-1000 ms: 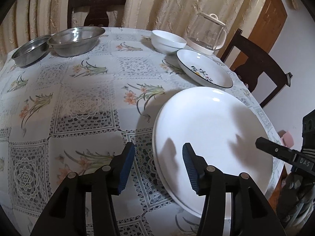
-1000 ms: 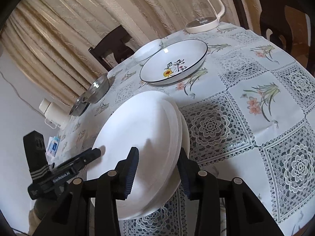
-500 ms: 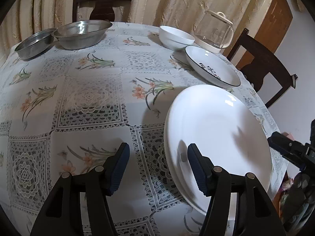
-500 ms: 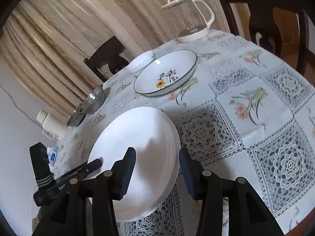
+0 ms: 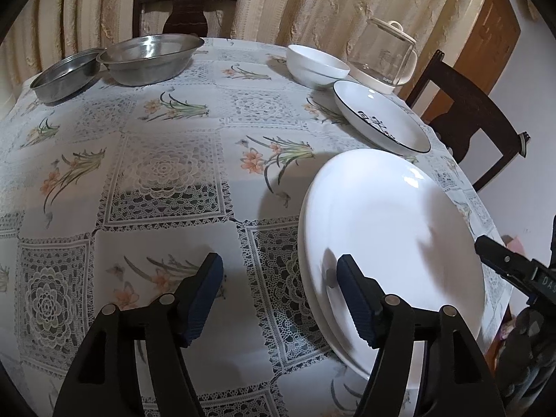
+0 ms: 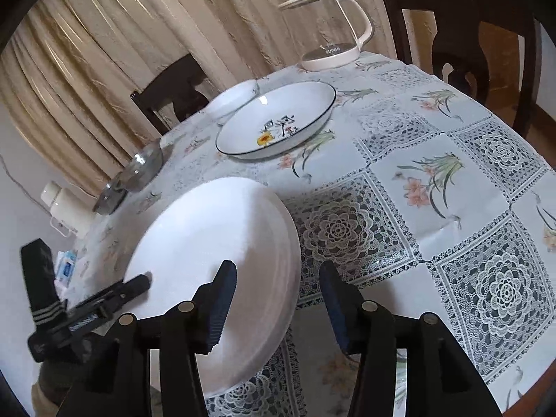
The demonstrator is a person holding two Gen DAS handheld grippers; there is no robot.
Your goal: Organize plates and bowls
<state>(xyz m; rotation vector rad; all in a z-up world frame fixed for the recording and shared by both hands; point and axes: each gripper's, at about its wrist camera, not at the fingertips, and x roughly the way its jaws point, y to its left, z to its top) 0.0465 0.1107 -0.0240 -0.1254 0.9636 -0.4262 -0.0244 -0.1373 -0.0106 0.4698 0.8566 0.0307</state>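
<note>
Steel bowls [image 5: 149, 57] sit far left on the tabletop [image 5: 173, 173], apart from the white bowl [image 5: 318, 66] and patterned plate [image 5: 380, 120]. Your left tool [image 5: 279, 297] hangs spread wide, holding nothing, beside the white plate stack [image 5: 392, 229]; your right tool [image 6: 278, 307] likewise gapes, straddling its rim. Stacking looks done here; next, reach for the patterned plate.

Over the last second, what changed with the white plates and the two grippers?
The right gripper has let go of the white plate stack and drawn back, jaws wider. The left gripper stayed open, shifting slightly left. The patterned plate, bowls and kettle stayed put.
</note>
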